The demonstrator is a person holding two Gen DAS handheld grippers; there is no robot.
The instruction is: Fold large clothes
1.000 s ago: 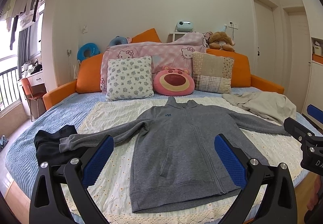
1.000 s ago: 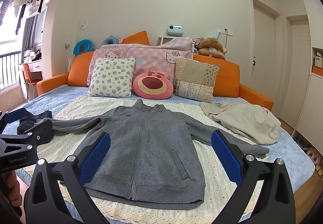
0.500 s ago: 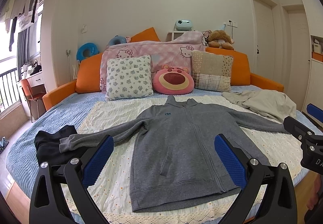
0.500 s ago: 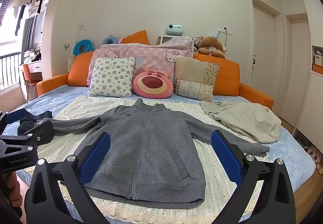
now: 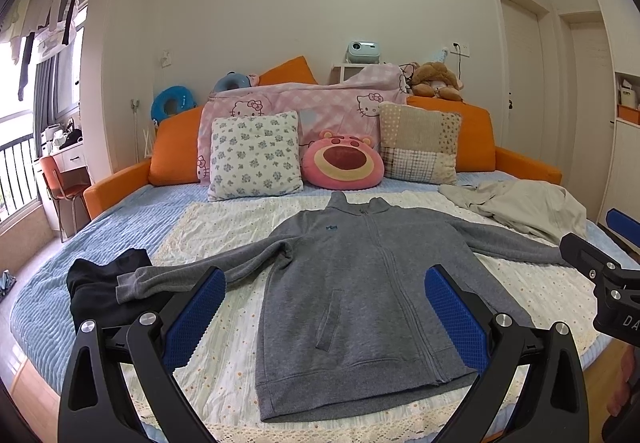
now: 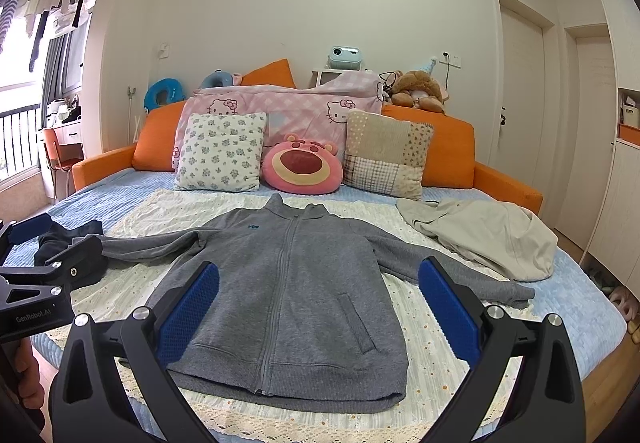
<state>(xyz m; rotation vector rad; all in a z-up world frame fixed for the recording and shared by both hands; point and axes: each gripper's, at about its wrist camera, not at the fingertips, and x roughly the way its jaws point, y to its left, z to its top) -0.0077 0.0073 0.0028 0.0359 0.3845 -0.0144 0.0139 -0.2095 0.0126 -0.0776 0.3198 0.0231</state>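
Sweatshirt (image 5: 360,295), grey, lies flat face-up on the bed (image 5: 132,211), sleeves spread wide. My left tool (image 5: 324,319) and right tool (image 6: 316,317) hover apart, holding nothing. I'd pinch each sleeve's cuff and fold inward evenly.

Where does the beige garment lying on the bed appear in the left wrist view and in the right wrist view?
Left wrist view: the beige garment lies at the right, right of the grey zip sweatshirt, above its sleeve.
Right wrist view: the beige garment lies right of centre, again beyond the sweatshirt sleeve.
Shared landmark: the pink bear cushion behind the sweatshirt's collar.
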